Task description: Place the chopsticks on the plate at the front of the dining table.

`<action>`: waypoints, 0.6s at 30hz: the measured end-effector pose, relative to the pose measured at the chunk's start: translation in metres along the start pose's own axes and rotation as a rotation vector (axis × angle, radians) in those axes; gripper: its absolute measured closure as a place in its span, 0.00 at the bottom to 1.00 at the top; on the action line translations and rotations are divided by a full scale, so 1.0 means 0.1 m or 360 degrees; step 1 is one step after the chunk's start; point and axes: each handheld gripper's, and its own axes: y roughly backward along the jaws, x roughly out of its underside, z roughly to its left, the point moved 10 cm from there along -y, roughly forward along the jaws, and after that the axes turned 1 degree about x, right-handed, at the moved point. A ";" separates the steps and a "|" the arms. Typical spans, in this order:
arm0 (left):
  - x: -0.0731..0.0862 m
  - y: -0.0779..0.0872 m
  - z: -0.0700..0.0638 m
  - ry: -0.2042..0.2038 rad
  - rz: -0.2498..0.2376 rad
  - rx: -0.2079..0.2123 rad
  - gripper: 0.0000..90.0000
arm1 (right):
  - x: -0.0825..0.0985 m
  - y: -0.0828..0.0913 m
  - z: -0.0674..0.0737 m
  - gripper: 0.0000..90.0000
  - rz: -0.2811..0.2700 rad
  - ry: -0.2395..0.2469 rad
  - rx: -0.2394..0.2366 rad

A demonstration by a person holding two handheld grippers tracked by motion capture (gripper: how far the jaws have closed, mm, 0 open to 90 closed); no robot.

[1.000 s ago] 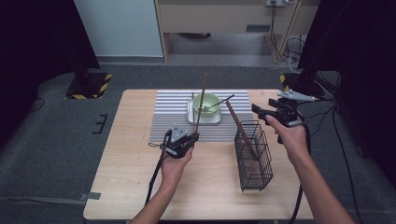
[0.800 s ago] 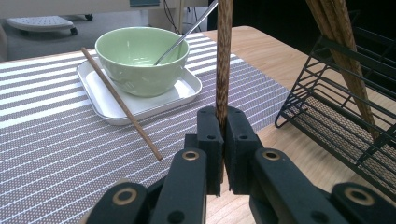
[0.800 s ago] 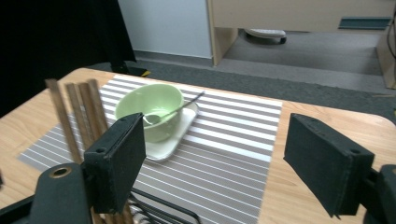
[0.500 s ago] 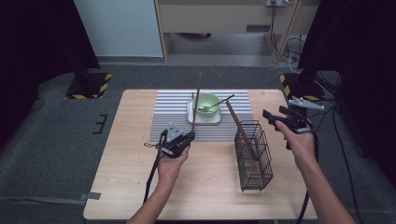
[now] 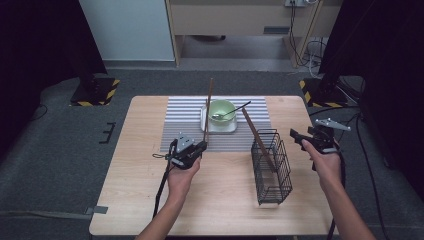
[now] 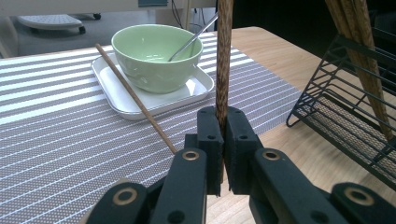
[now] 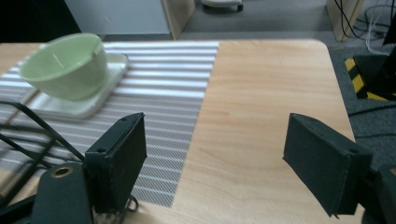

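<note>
**Chopstick held upright, ready for the rack**

While the left gripper (image 5: pixel 192 150) clenched a chopstick (image 5: pixel 208 111) near its lower end, the stick stood almost upright, probably so it could drop end-first into the rack (image 5: pixel 271 166) at the gripper's three o'clock. A stick (image 5: pixel 258 140) leaned there already. Another stick (image 6: pixel 135 99) lay against the tray (image 6: pixel 112 93) at twelve o'clock, beside the bowl (image 5: pixel 221 110) and spoon (image 5: pixel 231 111). The right gripper (image 5: pixel 307 136) hung released and empty beyond the rack at three o'clock.

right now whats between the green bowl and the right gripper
The black wire rack, with a chopstick leaning in it, stands between the green bowl and the right gripper, as the high view shows.
</note>
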 end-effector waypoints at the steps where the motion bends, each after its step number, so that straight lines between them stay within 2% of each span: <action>1: 0.00 0.00 0.00 0.0000 0.0002 -0.0003 0.95 | 0.09 -0.03 -0.04 0.23 0.0025 -0.0012 0.0014; 7: 0.00 -0.02 0.03 -0.0001 0.0008 -0.0028 0.95 | 0.32 -0.12 -0.13 0.22 0.0090 -0.0034 0.0065; 18: -0.02 -0.05 0.03 0.0000 0.0017 -0.0041 0.95 | 0.58 -0.24 -0.21 0.19 0.0195 -0.0057 0.0135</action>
